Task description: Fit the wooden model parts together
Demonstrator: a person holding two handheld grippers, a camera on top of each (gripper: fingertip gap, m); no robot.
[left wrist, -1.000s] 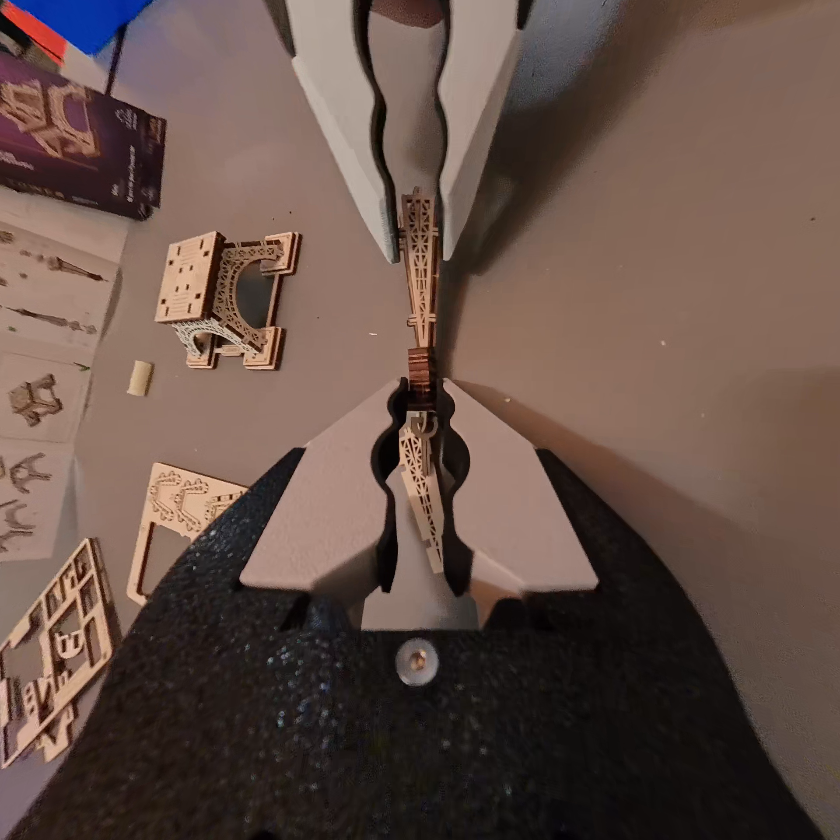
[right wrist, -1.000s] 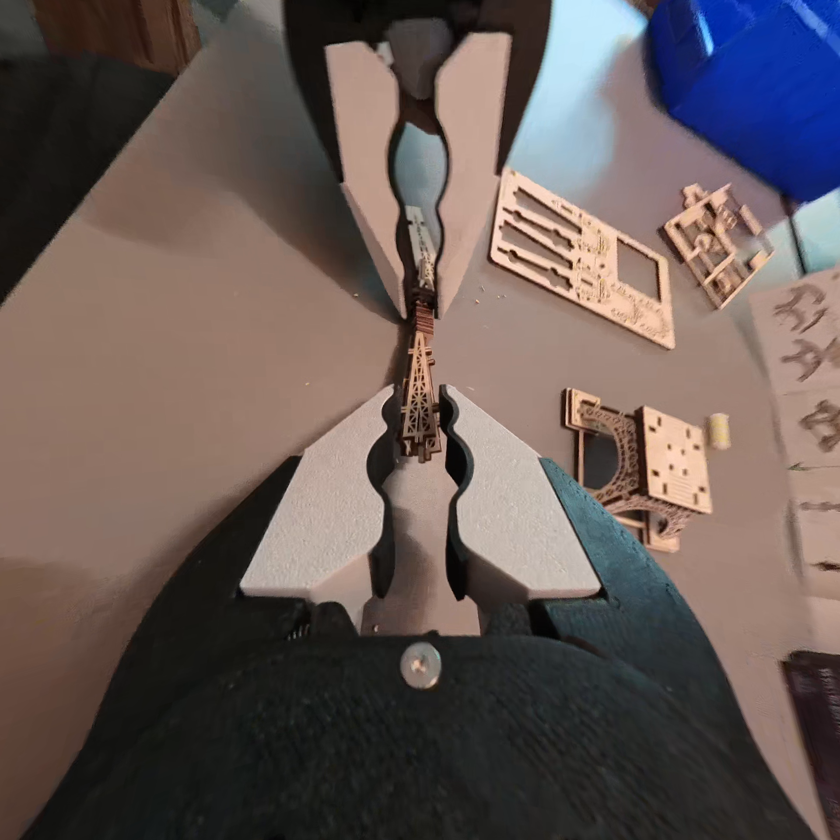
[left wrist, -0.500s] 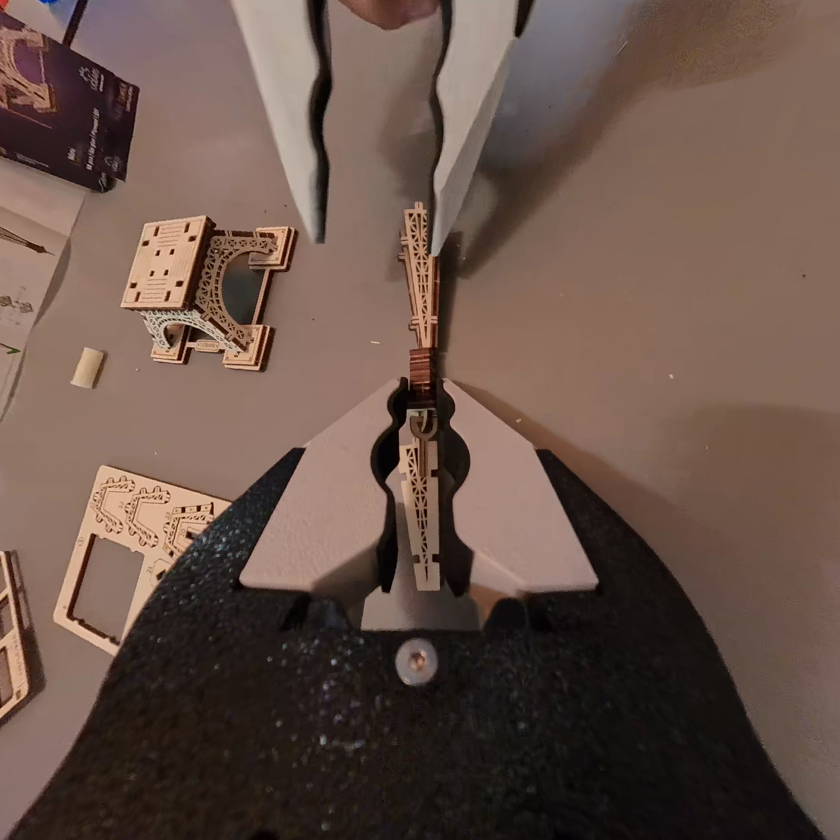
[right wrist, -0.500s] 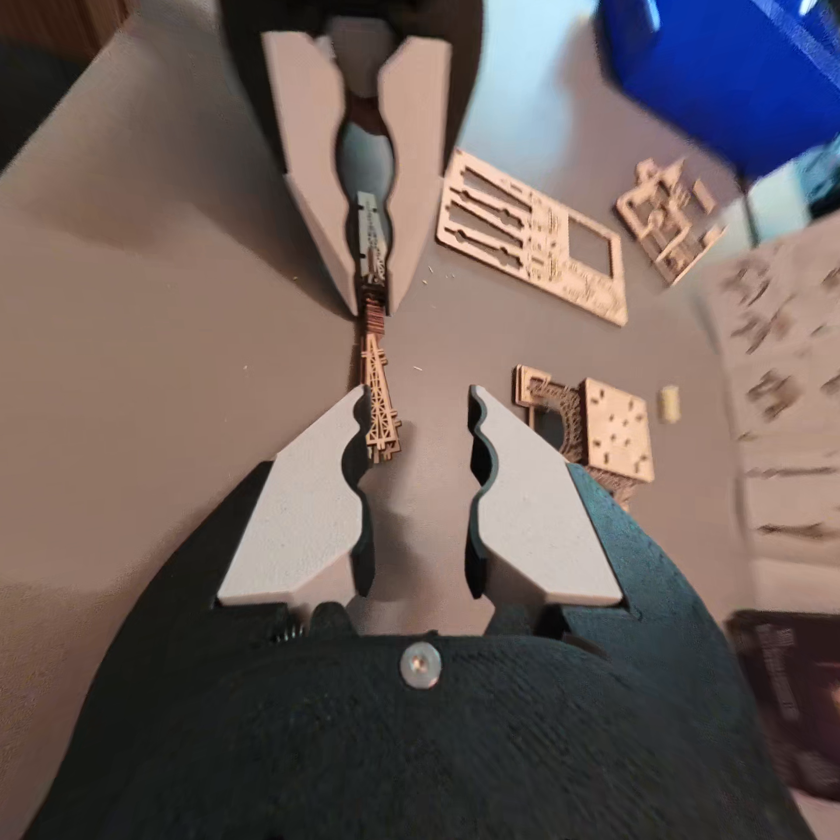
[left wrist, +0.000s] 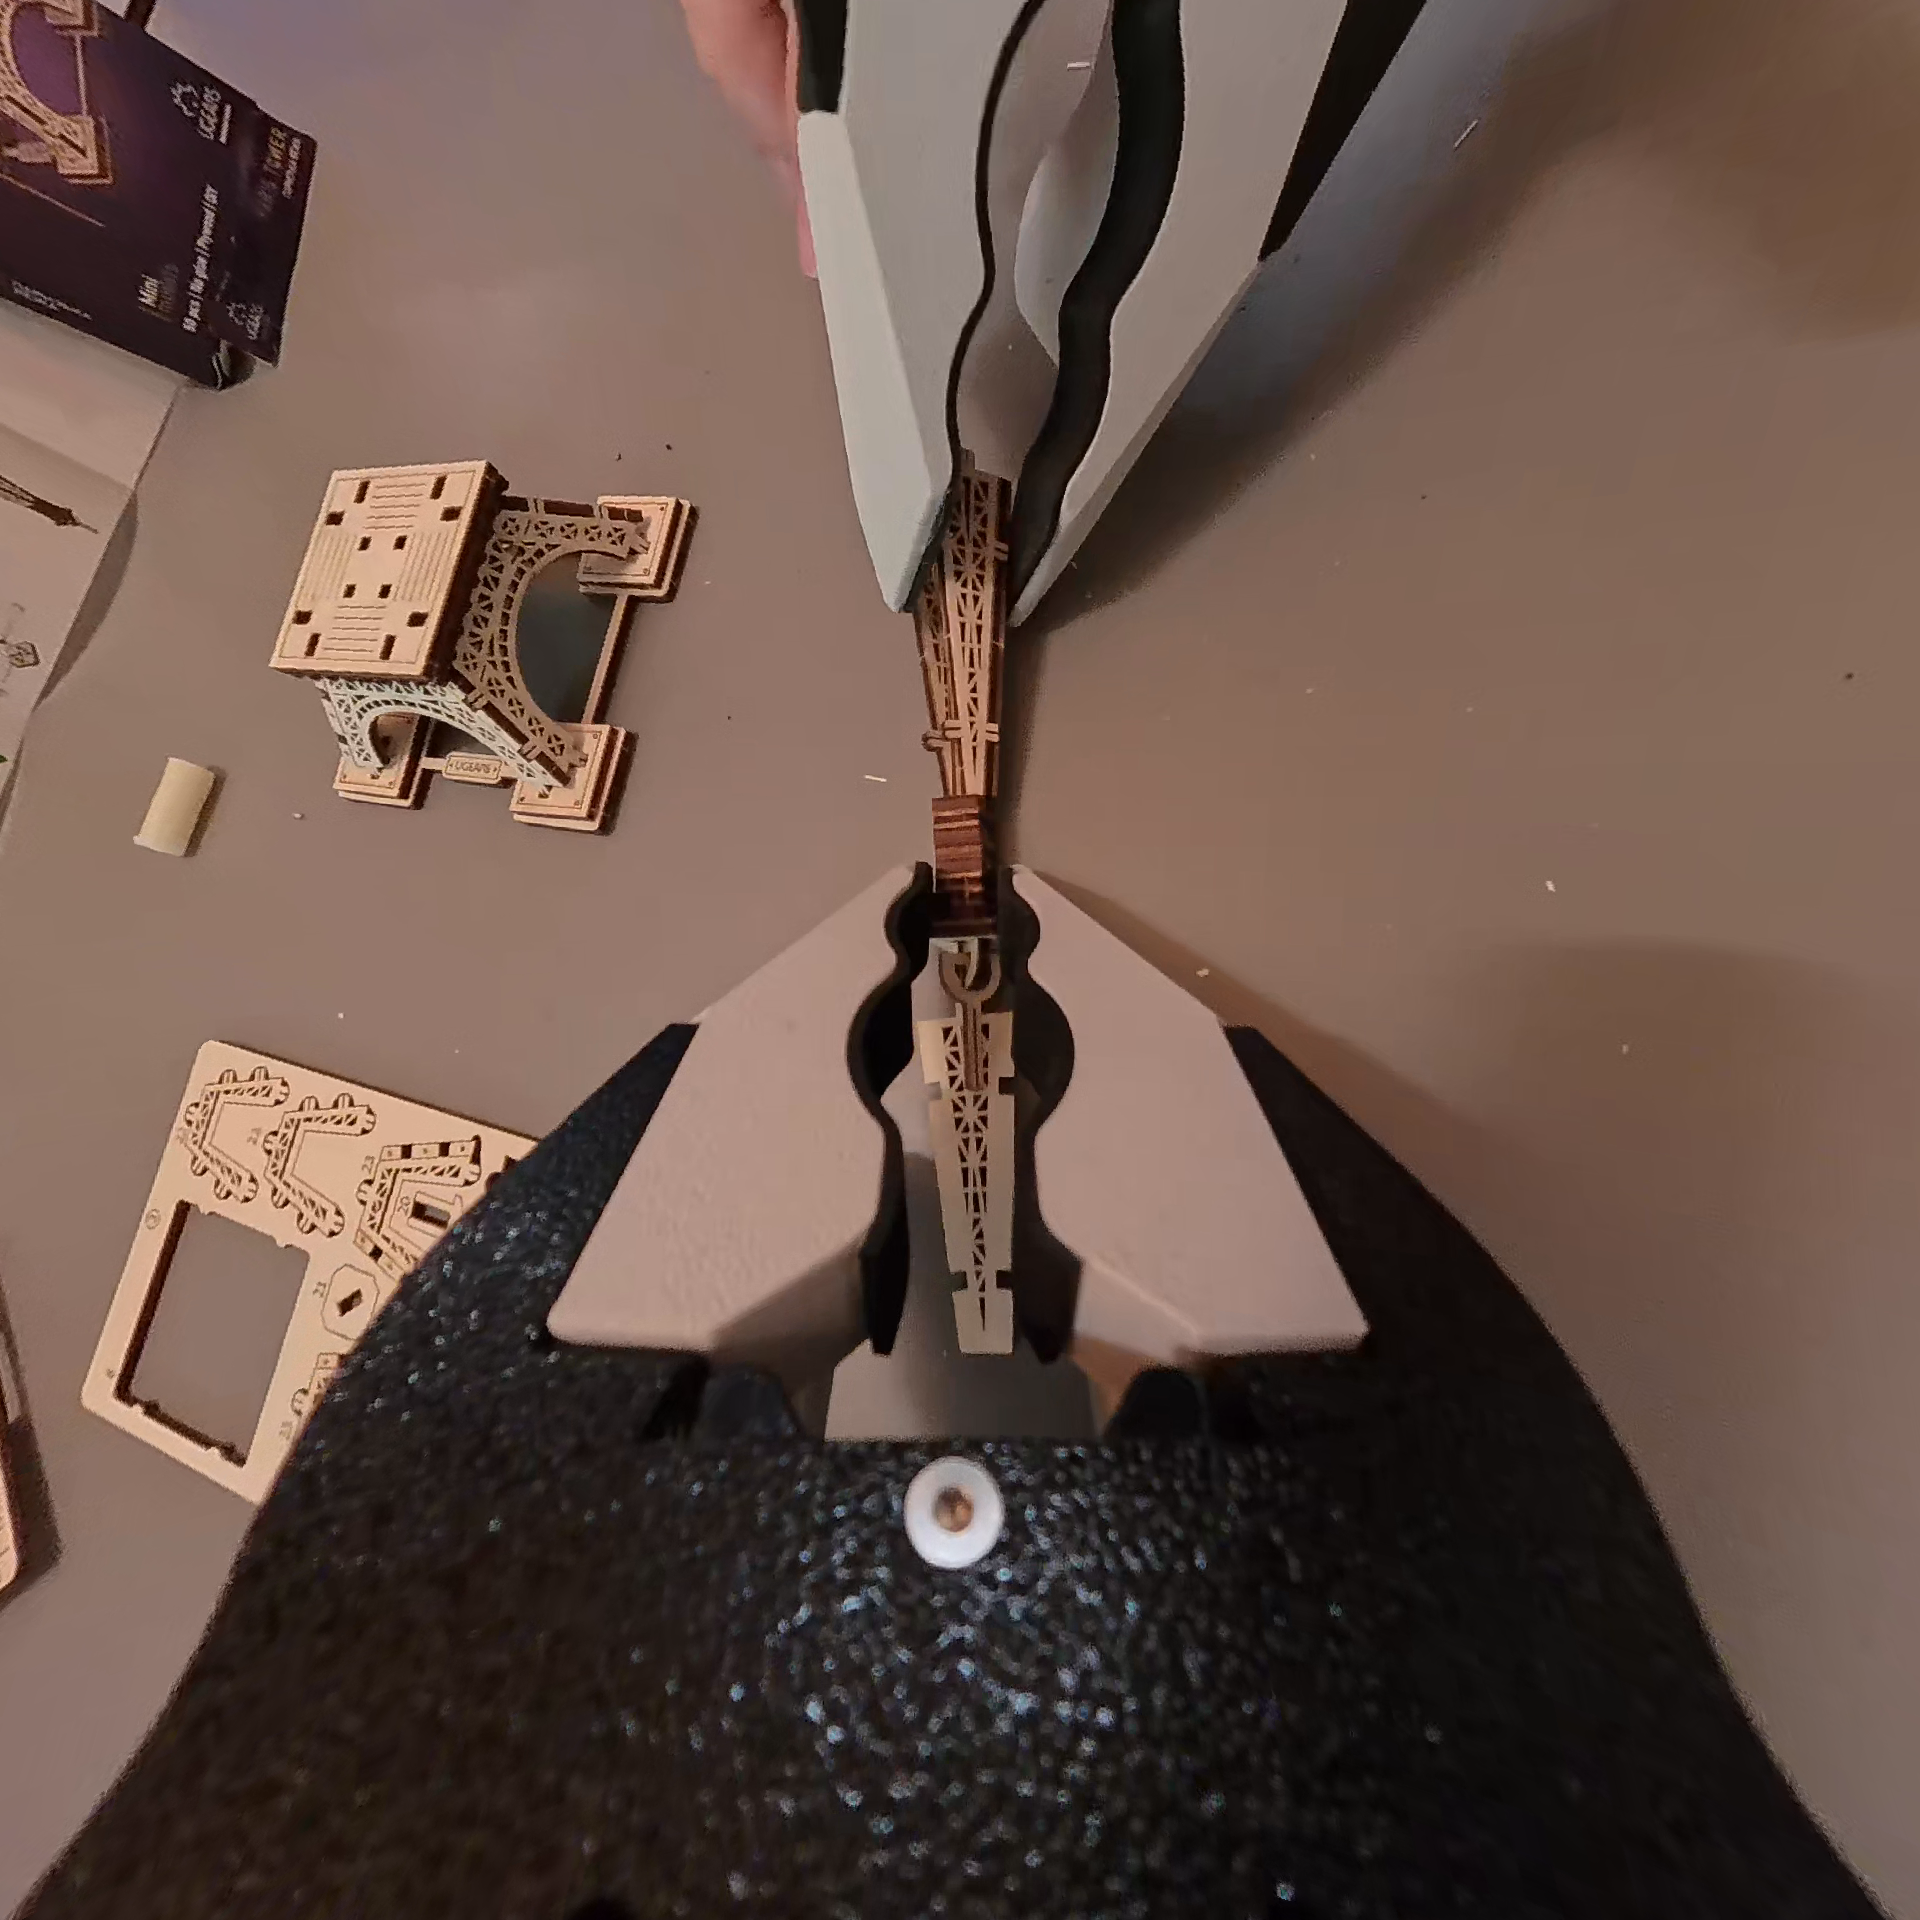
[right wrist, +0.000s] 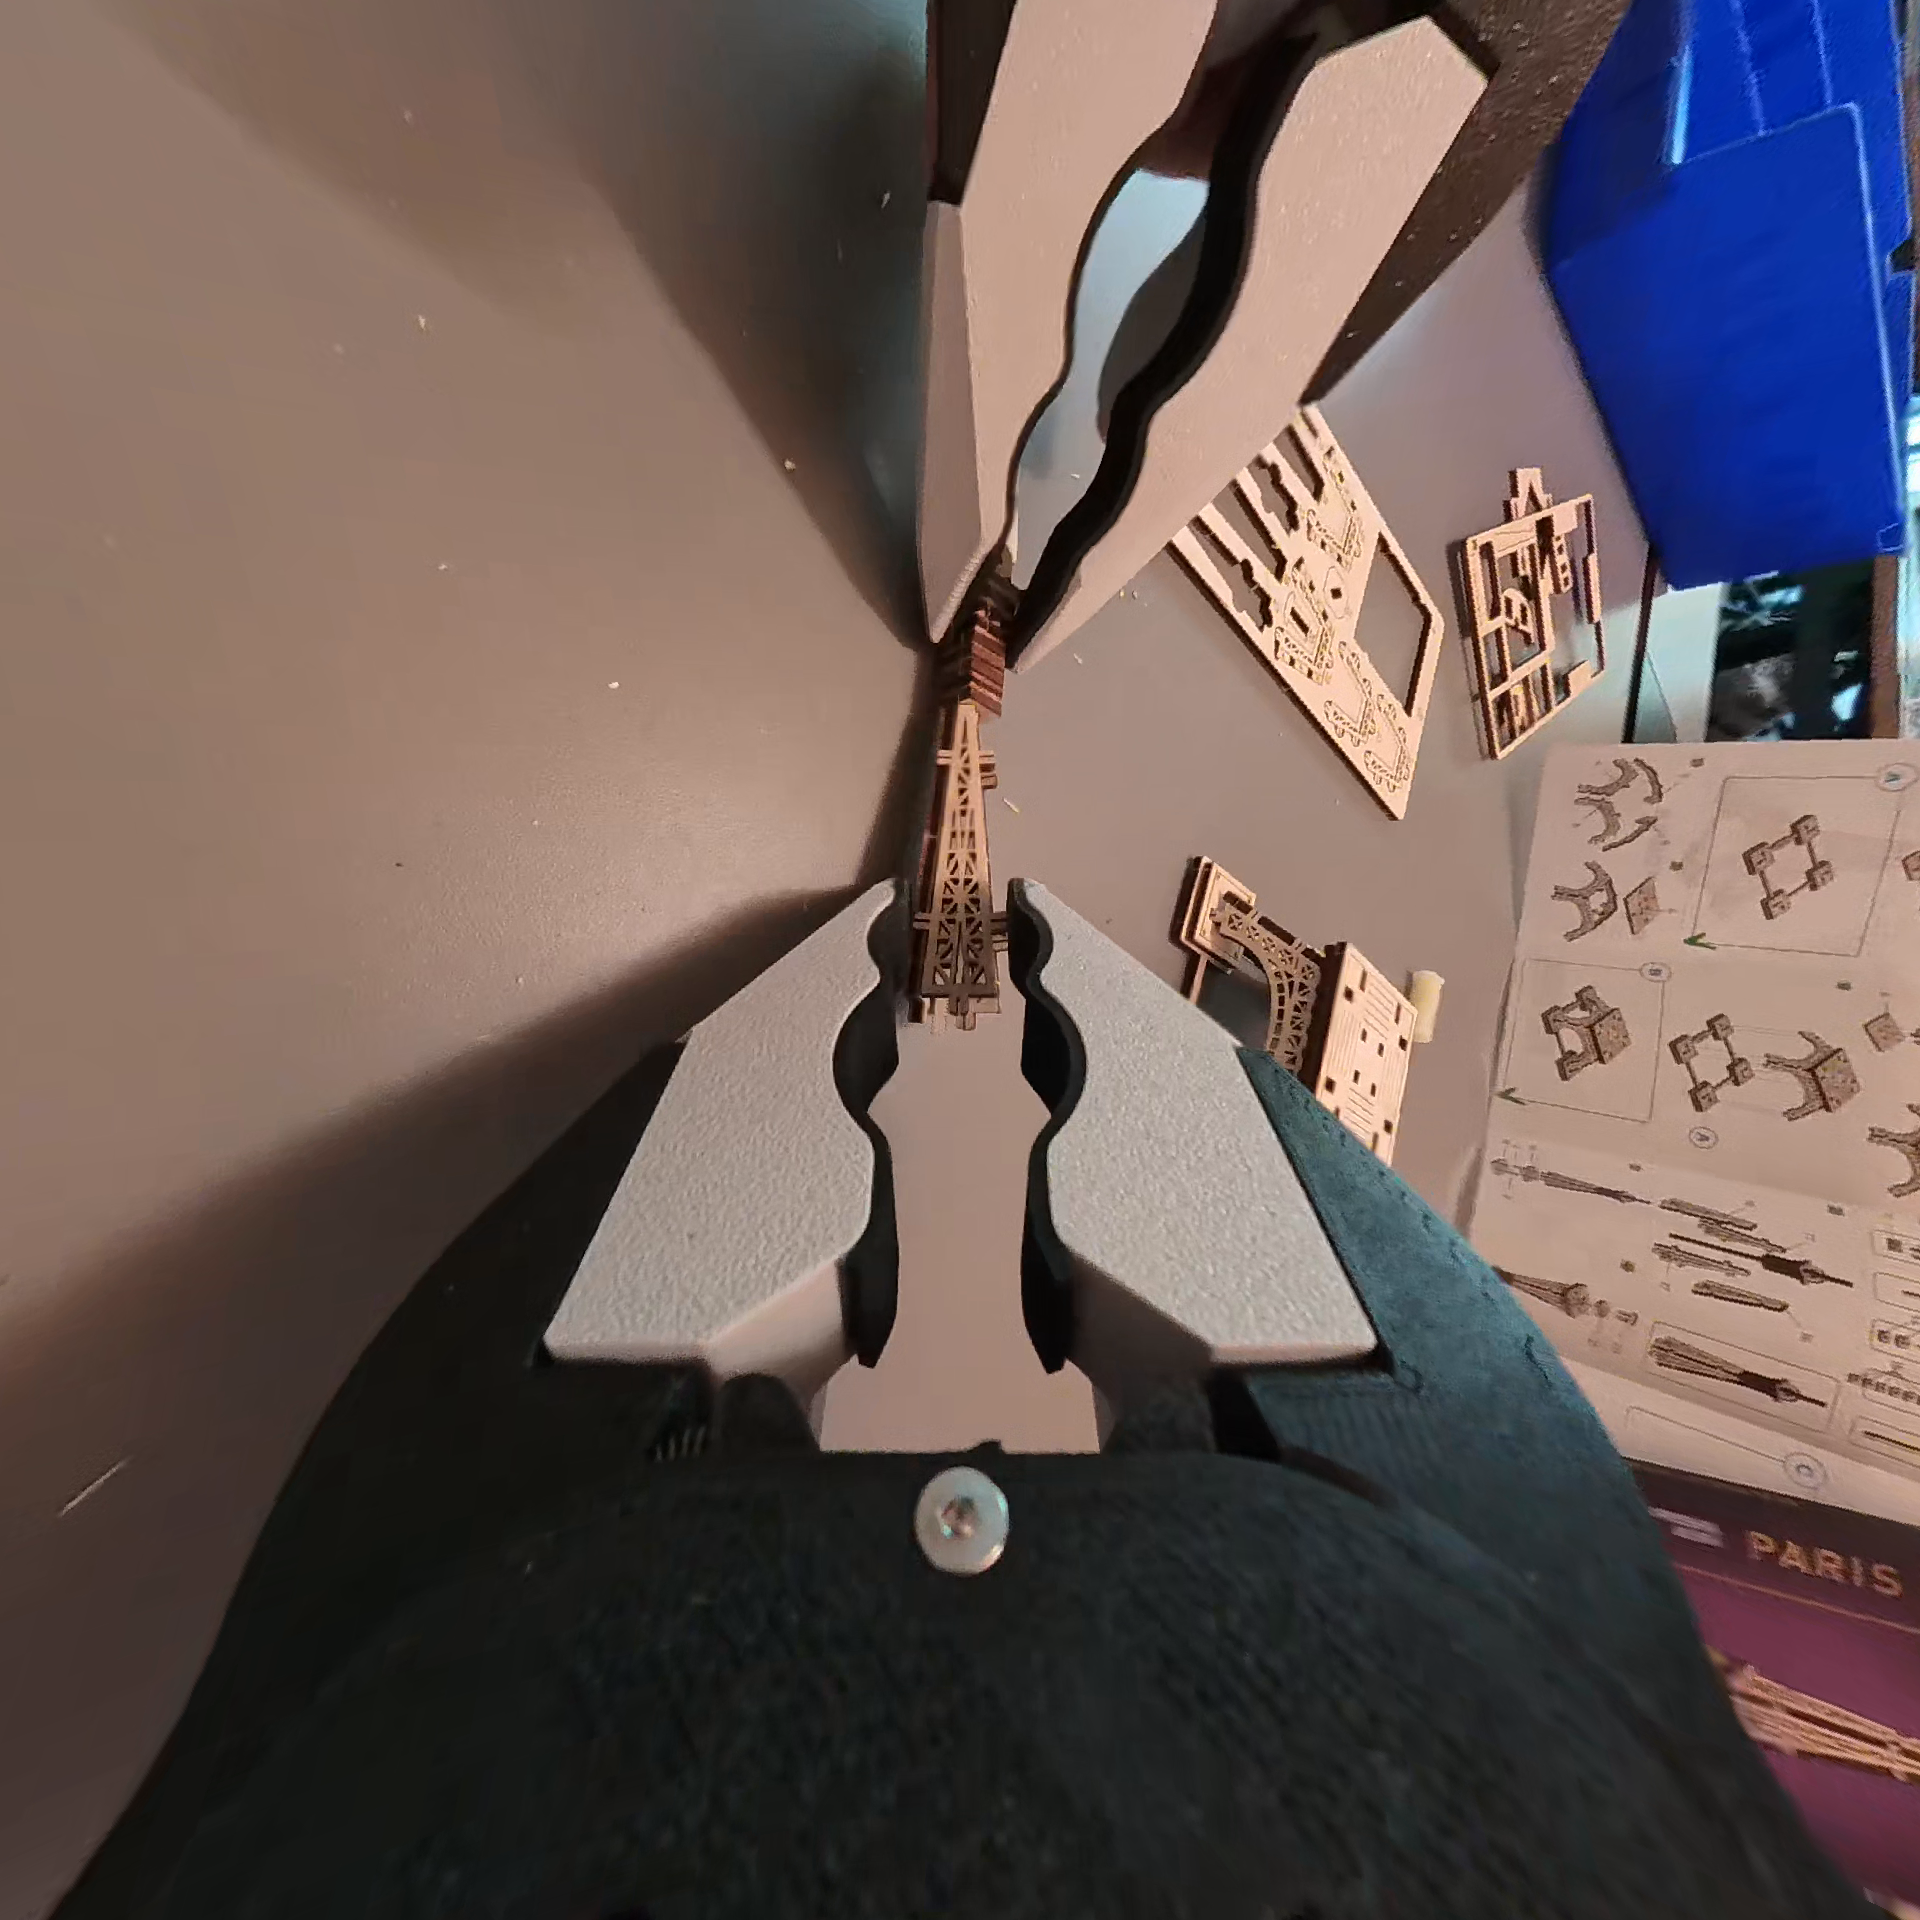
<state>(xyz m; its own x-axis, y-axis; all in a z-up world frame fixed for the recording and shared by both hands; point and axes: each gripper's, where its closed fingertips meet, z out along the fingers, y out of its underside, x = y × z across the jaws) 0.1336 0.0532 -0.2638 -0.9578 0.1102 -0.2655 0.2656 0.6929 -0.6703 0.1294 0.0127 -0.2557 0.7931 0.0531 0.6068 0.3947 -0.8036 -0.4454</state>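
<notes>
A slender wooden lattice tower section (left wrist: pixel 966 665) with a dark stacked collar (left wrist: pixel 958 842) is held in the air between both grippers. My left gripper (left wrist: pixel 964 883) is shut on the collar, and the thin spire (left wrist: pixel 971 1164) runs back between its fingers. My right gripper (left wrist: pixel 961 597) comes from the far side and is shut on the section's wider end. In the right wrist view my right gripper (right wrist: pixel 954 904) pinches the lattice (right wrist: pixel 958 894), and my left gripper (right wrist: pixel 982 639) grips the collar beyond it. The arched tower base (left wrist: pixel 457 644) stands on the table to the left.
Punched-out wooden sheets (left wrist: pixel 239 1247) (right wrist: pixel 1309 603) (right wrist: pixel 1527 623) lie flat on the grey table. A small cream cylinder (left wrist: pixel 175 821) sits near the base (right wrist: pixel 1320 997). A paper instruction sheet (right wrist: pixel 1714 1039), a dark purple box (left wrist: pixel 135 166) and a blue bin (right wrist: pixel 1745 312) lie beyond. The left gripper's tips are roughly 5 cm from the right gripper's. The small cream cylinder (left wrist: pixel 175 821) is about 20 cm from both grippers' fingertips. Look for it in the right wrist view (right wrist: pixel 1422 991) too.
My right gripper opened and let go of the lattice section, then came back in at a new angle and closed on it again. My left gripper kept its hold.
</notes>
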